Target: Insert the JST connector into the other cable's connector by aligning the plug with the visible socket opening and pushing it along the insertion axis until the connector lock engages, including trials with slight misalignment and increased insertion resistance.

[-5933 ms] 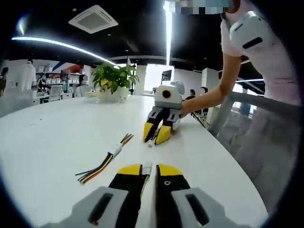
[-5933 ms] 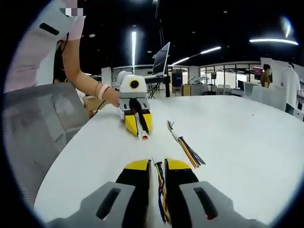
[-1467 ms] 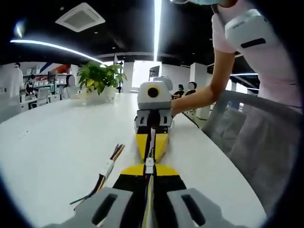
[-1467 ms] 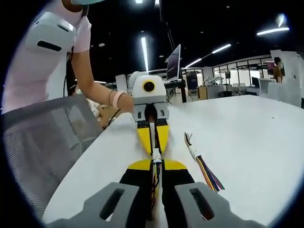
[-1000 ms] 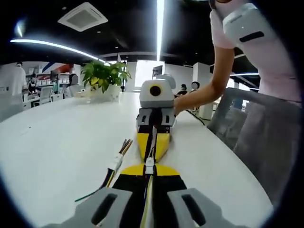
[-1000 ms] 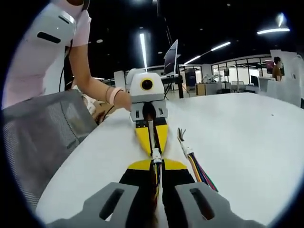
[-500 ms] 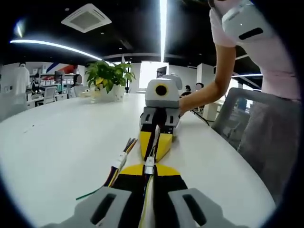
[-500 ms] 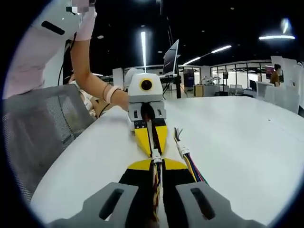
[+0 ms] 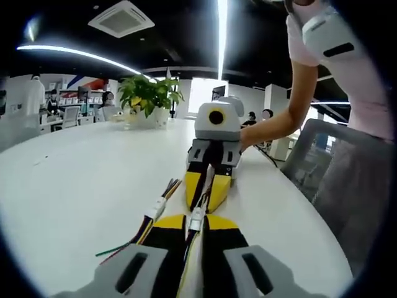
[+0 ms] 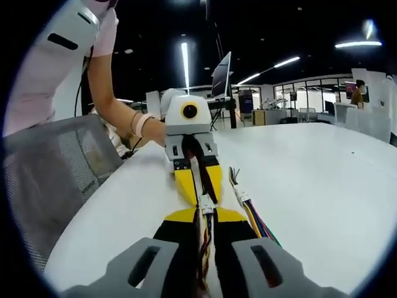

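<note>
In the left gripper view my left gripper is shut on a white JST connector whose wires run back between its yellow-tipped jaws. My right gripper faces it tip to tip, held by a person's hand. In the right gripper view my right gripper is shut on its own cable, whose coloured wires run back between the jaws. The white connector sits at the jaw tips, meeting the left gripper. The two connectors touch end to end; I cannot tell whether the lock has caught.
A spare cable with coloured wires and a white plug lies on the white table beside the grippers, and is also seen as the spare cable. A potted plant stands at the far end. A grey mesh chair stands by the table's edge.
Six seconds ago the grippers were apart on the table; they have come together tip to tip. Over the last second they stay joined, with only small shifts of the views.
</note>
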A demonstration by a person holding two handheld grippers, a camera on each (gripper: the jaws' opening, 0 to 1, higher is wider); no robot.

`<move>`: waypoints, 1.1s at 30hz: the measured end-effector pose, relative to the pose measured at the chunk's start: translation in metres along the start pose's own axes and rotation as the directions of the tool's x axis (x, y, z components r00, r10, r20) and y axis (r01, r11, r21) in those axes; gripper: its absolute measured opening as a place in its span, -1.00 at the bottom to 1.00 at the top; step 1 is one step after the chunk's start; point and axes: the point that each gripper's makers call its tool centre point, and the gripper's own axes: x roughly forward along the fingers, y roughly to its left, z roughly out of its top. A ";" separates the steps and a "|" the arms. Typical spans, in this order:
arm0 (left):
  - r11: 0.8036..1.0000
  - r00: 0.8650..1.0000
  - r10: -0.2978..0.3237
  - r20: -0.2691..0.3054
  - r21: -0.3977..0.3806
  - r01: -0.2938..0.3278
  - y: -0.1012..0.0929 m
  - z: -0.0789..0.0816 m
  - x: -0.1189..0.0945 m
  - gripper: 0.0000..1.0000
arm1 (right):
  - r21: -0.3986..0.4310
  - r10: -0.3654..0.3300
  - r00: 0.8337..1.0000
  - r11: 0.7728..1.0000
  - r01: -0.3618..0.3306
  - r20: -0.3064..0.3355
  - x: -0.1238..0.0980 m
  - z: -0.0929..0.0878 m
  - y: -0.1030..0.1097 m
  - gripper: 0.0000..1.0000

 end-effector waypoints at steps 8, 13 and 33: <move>0.999 0.999 0.050 0.021 -0.019 -0.050 0.006 0.011 -0.007 -0.79 | 0.080 -0.011 0.995 0.997 0.004 0.095 -0.002 0.016 0.002 -0.81; 0.995 0.992 0.105 0.073 -0.012 -0.104 0.015 0.031 -0.022 -0.65 | 0.078 -0.027 0.991 0.997 0.017 0.129 -0.009 0.033 0.007 -0.69; 0.974 0.974 0.225 -0.028 0.026 -0.225 0.001 0.045 -0.055 0.06 | 0.101 -0.170 0.984 0.981 0.164 0.053 -0.027 0.057 0.012 0.34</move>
